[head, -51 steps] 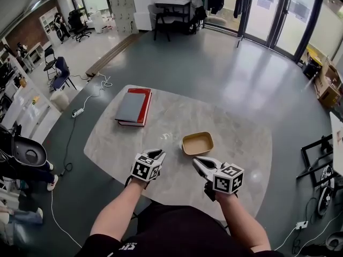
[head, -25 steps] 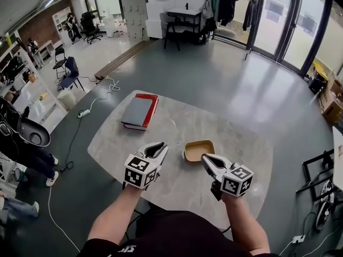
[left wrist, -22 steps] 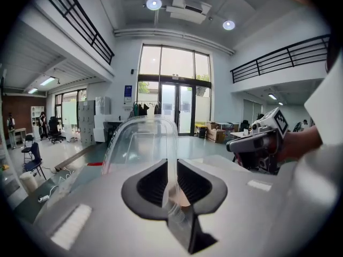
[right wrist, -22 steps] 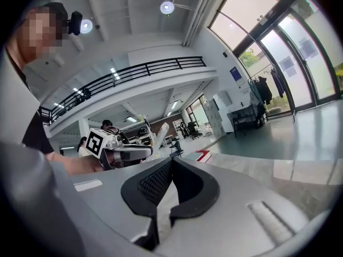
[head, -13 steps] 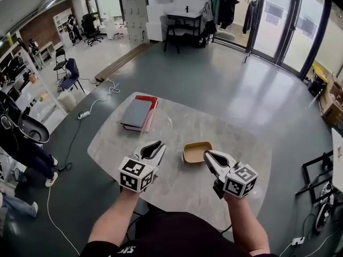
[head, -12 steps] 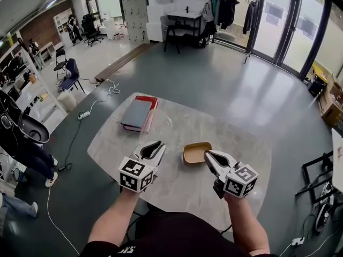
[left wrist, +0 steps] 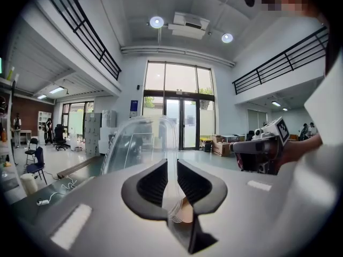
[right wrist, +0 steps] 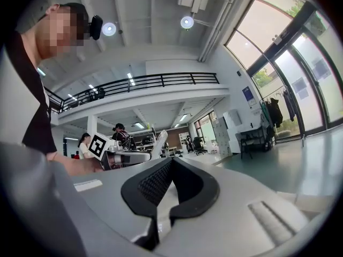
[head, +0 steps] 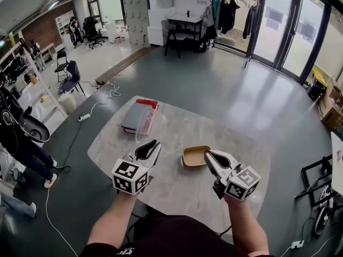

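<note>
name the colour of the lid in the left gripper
Colourless: the lid is clear plastic, shown best in the left gripper view.

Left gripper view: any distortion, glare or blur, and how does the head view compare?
Left gripper view: heavy fisheye, black corners, bowed railings; the clear lid in the left claw warps the background behind it; ceiling lamps blown out. Head view: milder bend, even daylight, soft sheen on the table, lid barely visible.
</note>
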